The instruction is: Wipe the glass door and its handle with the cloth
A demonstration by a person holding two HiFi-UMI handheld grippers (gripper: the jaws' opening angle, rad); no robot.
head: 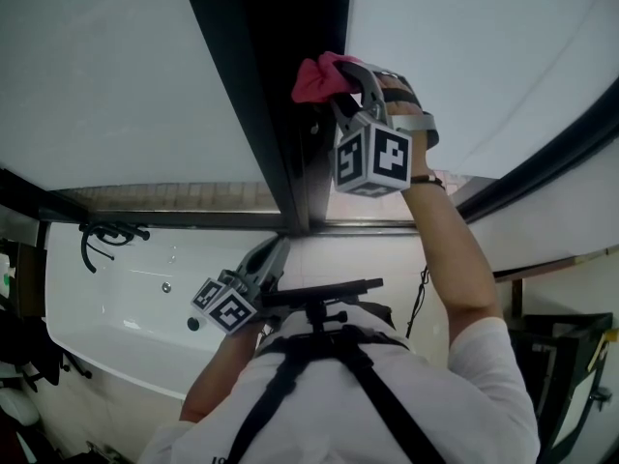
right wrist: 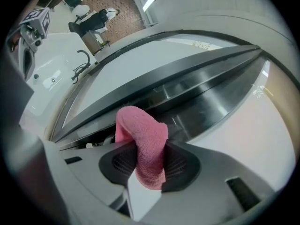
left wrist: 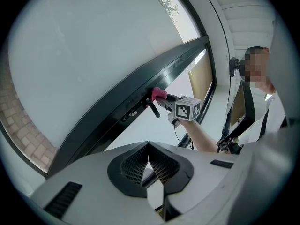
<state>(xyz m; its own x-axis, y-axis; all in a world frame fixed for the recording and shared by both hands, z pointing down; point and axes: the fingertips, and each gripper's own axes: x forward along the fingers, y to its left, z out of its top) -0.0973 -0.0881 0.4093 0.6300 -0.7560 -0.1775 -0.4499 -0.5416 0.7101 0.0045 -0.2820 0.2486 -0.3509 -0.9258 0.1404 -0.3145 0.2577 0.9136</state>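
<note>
Pink, nubby terry cloth [right wrist: 143, 144], folded into a soft roll, long axis along the jaws, tip pushed against the dark metal door frame [head: 280, 114] just beside the black lever handle [left wrist: 153, 108]. Pinched tight by the right gripper [head: 340, 75], arm raised and stretched upward. Left gripper [left wrist: 149, 165] low by the chest, jaws together on nothing.

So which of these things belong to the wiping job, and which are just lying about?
In the job: pink cloth, right hand-held gripper clamping it, glass door, door handle.
Lying about: white bathtub, black tap, left hand-held gripper, shut and empty.
</note>
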